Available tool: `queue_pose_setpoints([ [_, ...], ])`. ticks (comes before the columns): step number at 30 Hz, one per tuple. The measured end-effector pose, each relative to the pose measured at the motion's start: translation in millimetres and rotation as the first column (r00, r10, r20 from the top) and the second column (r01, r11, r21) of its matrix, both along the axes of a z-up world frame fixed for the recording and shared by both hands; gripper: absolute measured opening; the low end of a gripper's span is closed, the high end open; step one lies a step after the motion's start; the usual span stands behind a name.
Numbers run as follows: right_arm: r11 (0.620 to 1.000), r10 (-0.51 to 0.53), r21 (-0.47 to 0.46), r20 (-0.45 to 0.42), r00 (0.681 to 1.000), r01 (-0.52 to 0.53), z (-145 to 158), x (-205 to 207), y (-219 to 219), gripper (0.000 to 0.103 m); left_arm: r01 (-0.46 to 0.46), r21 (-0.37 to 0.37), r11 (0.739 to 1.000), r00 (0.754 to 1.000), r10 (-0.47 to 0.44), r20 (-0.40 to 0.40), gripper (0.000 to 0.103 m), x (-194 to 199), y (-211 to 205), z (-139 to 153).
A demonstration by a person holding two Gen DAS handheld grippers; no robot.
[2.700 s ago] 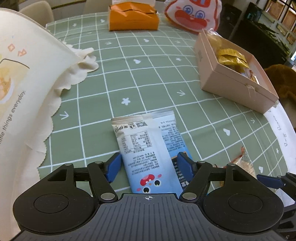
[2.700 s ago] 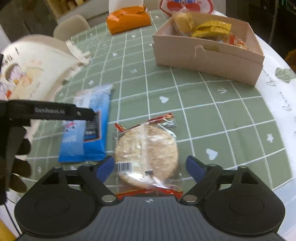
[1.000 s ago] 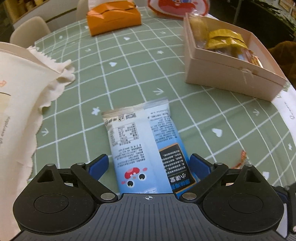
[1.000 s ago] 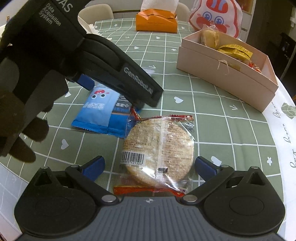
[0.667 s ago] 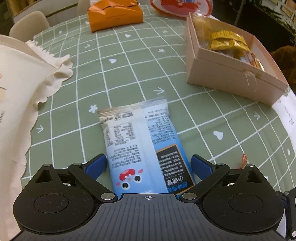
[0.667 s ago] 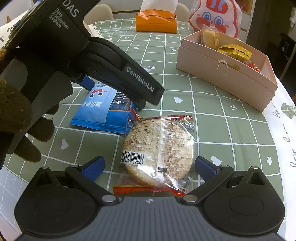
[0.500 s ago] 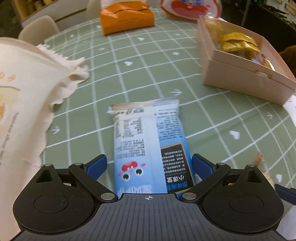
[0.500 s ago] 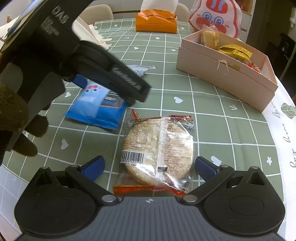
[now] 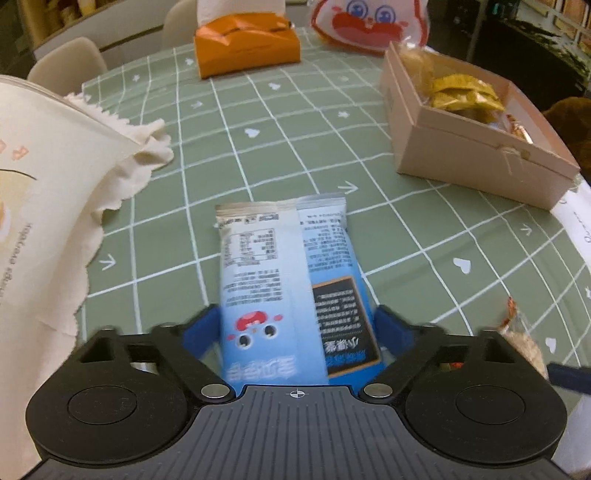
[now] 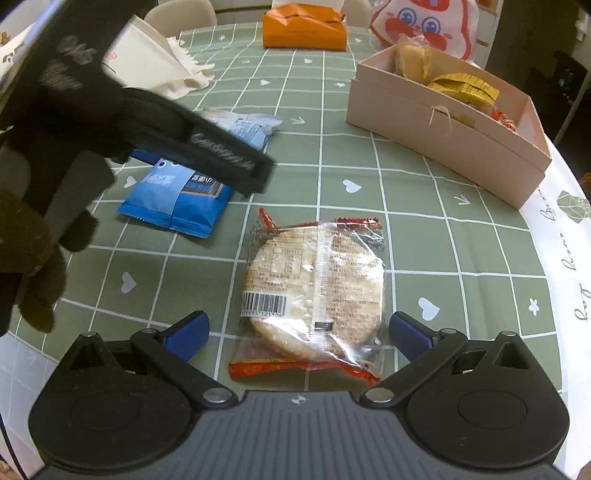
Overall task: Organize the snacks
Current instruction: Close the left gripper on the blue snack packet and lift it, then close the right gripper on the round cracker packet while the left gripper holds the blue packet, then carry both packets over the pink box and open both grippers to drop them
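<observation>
my left gripper [image 9: 297,332] has its two blue fingers drawn in narrow against the sides of the blue snack packet [image 9: 291,280], one pad on each long edge, so it is gripping the packet. the packet runs straight out ahead of the tool, its silver crimped end farthest from me and its cartoon face nearest the jaws. i cannot tell whether it is lifted or resting on the green checked tablecloth [image 9: 295,122].

my right gripper [image 10: 298,330] is spread wide, a blue finger on either side of the rice cracker in clear wrap [image 10: 314,291], with cloth showing between each pad and the wrapper. the cracker lies flat directly ahead of the tool, barcode toward my left finger, red crimped ends near and far.

from the right wrist view the left gripper [image 10: 159,162] sits ahead and to the left, over the blue packet [image 10: 184,192], which lies just beyond the cracker without touching it.

ahead and to the right of both tools stands the open pink box [image 10: 447,125], holding gold-wrapped snacks [image 10: 461,88] and a pale cake. straight ahead at the far edge is an orange pouch [image 9: 247,44], with a cartoon bag [image 9: 369,22] to its right. a cream cloth bag [image 9: 51,206] is slumped close on the left of my left tool.
</observation>
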State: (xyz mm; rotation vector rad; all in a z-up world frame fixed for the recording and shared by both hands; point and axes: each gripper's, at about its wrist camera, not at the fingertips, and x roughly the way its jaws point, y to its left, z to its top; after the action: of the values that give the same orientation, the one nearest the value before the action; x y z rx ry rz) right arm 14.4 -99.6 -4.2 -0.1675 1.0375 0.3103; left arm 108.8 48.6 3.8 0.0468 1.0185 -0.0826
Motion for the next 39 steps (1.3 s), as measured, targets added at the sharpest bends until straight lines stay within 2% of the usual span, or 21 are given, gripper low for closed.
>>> queue_pose_setpoints([
  [3,0.999,-0.035,-0.007,-0.029,0.999,0.035,1.8,7.1,-6.1,0.101,0.008,-0.039,0.999,1.000,-0.009,-0.019,0.087,-11.0,11.7,3.0],
  [8,0.994,-0.110,-0.026,-0.026,0.994,0.110,1.6,16.4,-15.7,0.100,0.001,-0.078,0.997,1.000,-0.004,-0.031,0.087,-42.3,35.9,5.9],
  [12,0.990,-0.143,-0.003,-0.039,0.989,0.143,-0.3,24.6,-15.9,0.100,-0.004,-0.141,0.990,0.999,-0.002,-0.040,0.087,-60.4,55.4,7.5],
  [15,0.987,-0.160,0.012,-0.041,0.986,0.161,-1.5,30.0,-12.2,0.100,0.014,-0.150,0.989,0.999,-0.021,-0.045,0.088,-67.6,58.9,7.3],
  [19,0.980,-0.197,0.016,-0.047,0.979,0.198,-1.3,34.8,-10.2,0.100,0.054,-0.118,0.991,0.997,-0.060,-0.042,0.089,-70.9,52.1,6.9],
  [21,0.977,-0.212,-0.012,-0.037,0.977,0.211,-1.7,35.2,-6.7,0.091,0.069,-0.108,0.992,0.996,-0.074,-0.043,0.089,-71.4,49.3,6.5],
  [24,0.979,-0.204,-0.008,-0.032,0.978,0.204,3.0,30.5,-4.4,0.079,0.084,-0.106,0.991,0.995,-0.089,-0.045,0.090,-71.2,47.2,6.4],
  [28,0.976,-0.217,0.015,-0.048,0.975,0.218,7.4,17.5,-11.5,0.078,0.106,-0.107,0.989,0.993,-0.112,-0.044,0.090,-69.1,44.2,5.4],
  [32,0.973,-0.231,0.021,-0.030,0.972,0.232,16.4,1.7,-27.7,0.078,0.145,-0.160,0.976,0.988,-0.152,-0.032,0.088,-72.2,34.7,7.1],
  [35,0.970,-0.243,0.002,0.001,0.970,0.243,24.5,-9.6,-43.7,0.078,0.191,-0.181,0.965,0.980,-0.199,-0.029,0.087,-75.9,13.1,10.8],
  [39,0.968,-0.252,0.003,0.007,0.968,0.252,37.5,-12.0,-75.3,0.078,0.268,-0.186,0.945,0.962,-0.274,-0.007,0.087,-81.0,-36.0,21.9],
])
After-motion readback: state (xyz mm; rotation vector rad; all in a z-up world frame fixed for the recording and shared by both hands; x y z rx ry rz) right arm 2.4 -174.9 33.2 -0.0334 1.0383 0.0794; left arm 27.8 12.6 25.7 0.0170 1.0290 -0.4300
